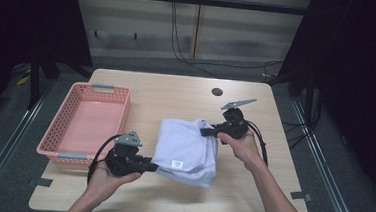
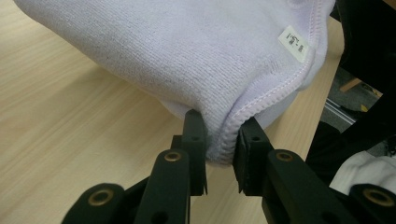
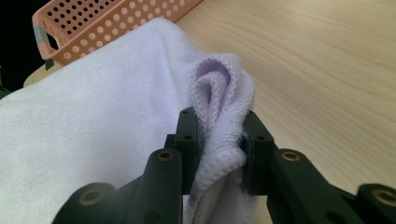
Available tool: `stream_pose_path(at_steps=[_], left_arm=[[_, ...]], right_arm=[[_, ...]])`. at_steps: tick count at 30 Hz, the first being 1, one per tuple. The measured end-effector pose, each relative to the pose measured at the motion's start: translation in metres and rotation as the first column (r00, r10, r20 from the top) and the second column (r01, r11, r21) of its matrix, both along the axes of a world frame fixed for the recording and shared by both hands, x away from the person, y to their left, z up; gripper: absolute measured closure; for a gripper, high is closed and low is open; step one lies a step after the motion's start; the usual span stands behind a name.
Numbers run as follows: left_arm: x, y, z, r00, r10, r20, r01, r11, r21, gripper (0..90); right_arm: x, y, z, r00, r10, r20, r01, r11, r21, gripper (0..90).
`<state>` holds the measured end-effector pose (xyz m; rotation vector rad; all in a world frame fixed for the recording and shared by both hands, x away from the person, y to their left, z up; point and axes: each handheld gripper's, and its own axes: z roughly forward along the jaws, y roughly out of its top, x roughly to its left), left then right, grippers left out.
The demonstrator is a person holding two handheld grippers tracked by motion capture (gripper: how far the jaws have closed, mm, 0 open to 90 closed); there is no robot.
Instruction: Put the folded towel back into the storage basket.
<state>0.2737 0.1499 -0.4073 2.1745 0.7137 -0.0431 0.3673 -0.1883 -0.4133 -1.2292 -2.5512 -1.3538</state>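
— What have you got in the left gripper [image 2: 220, 140]?

— I have its jaws pinched nearly together on a hemmed edge of the towel [image 1: 185, 148], the pale lilac cloth bunched between the pads. From that grip the towel bulges away ahead of me, and its small white tag [image 2: 294, 43] sits up and to the right of the jaws.

— And the right gripper [image 3: 219, 140]?

— Same story. I have it clamped on a gathered fold of the towel's far edge, the stitched hem puckered up just above the fingertips.

— Where does the cloth sit between them?

— It hangs slung between my two grippers over the table [image 1: 250, 190], sagging in the middle, the lower folds near the wood. Beyond the right gripper's jaws, up and to the left, I see the pink basket [image 3: 116, 23], apart from the towel.
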Motion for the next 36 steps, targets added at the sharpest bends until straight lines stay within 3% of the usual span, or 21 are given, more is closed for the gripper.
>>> stream_pose_path(at_steps=[5,13,17,19,24,29,36], left_arm=[[0.004,0.006,0.007,1.0,0.005,0.006,-0.005,0.9999,0.009,76.6],[0.007,0.023,0.02,0.9987,0.042,0.029,-0.043,0.999,0.01,76.6],[0.009,0.031,0.023,0.9973,0.064,0.036,-0.064,0.9979,0.006,76.6],[0.011,0.036,0.026,0.9967,0.072,0.038,-0.072,0.9974,0.005,76.6],[0.013,0.046,0.033,0.9933,0.102,0.054,-0.102,0.9947,-0.003,76.6],[0.015,0.058,0.041,0.9898,0.124,0.07,-0.124,0.9923,-0.004,76.6],[0.019,0.078,0.053,0.9819,0.165,0.093,-0.164,0.9863,-0.02,76.7]], right_arm=[[0.007,0.008,0.007,0.9998,0.017,0.01,-0.017,0.9997,-0.018,72.4],[0.021,0.025,0.02,0.9987,0.05,0.013,-0.05,0.9987,0.0,72.4],[0.029,0.032,0.024,0.9984,0.055,0.006,-0.055,0.9979,0.034,72.5],[0.031,0.037,0.026,0.9981,0.06,0.016,-0.06,0.9979,0.024,72.5],[0.035,0.047,0.034,0.9971,0.053,0.055,-0.056,0.9973,0.047,72.8],[0.036,0.059,0.039,0.9903,0.036,0.134,-0.049,0.9948,0.089,73.2],[0.044,0.078,0.05,0.9848,0.031,0.171,-0.052,0.9914,0.12,73.5]])
